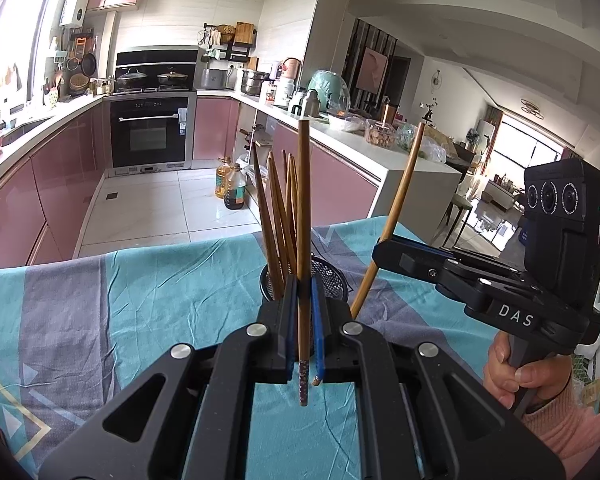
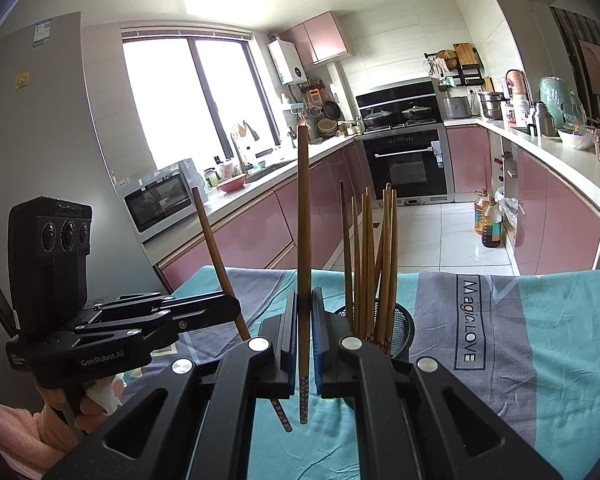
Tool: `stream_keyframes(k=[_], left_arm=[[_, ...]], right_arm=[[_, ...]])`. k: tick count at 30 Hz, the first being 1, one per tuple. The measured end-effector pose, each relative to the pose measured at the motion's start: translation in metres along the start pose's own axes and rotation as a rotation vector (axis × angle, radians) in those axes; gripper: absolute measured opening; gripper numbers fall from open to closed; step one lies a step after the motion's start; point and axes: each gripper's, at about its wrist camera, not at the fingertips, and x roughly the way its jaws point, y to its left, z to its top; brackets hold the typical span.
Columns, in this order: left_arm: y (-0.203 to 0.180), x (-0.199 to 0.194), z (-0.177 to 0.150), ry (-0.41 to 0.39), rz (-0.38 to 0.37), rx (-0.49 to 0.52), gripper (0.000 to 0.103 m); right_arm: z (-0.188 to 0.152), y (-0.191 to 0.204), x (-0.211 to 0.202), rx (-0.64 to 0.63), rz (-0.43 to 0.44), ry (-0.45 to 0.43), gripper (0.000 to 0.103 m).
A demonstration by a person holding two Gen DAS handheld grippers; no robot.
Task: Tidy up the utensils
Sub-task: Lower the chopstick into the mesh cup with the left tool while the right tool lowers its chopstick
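crowding the mesh holder (image 1: 332,280): upright chopsticks (image 1: 278,220).

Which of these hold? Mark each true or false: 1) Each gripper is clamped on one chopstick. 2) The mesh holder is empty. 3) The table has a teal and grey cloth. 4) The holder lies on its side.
1) True: the left gripper is shut on a chopstick, and the right gripper is shut on its own chopstick.
2) False: the black mesh holder already has several chopsticks standing in it.
3) True: a teal and grey cloth covers the table.
4) False: the holder stands upright on the cloth.
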Motion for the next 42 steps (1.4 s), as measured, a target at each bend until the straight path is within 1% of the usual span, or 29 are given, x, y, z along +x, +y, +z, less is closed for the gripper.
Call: stream_keyframes(k=[20,26,35,42], left_arm=[[-0.001,-0.005,0.013,-0.034,-0.015,0.002,0.008],[-0.001,-0.006,0.013,-0.04,-0.017,0.004,0.008],[0.0,-0.005,0.025,-0.053,-0.02,0.005,0.008],[-0.002,-0.01,0.025,-0.062,-0.021,0.011,0.008]], right_arm=[[0.012,-0.005,-0.004,-0.013,-0.007,-0.03,0.006],[0.015,-0.005,-0.005,-0.019,-0.009,-0.038,0.006],[0.019,-0.006,-0.006,-0.022,-0.008,-0.046,0.006],[0.024,-0.005,-0.005,-0.028,-0.01,-0.05,0.006]])
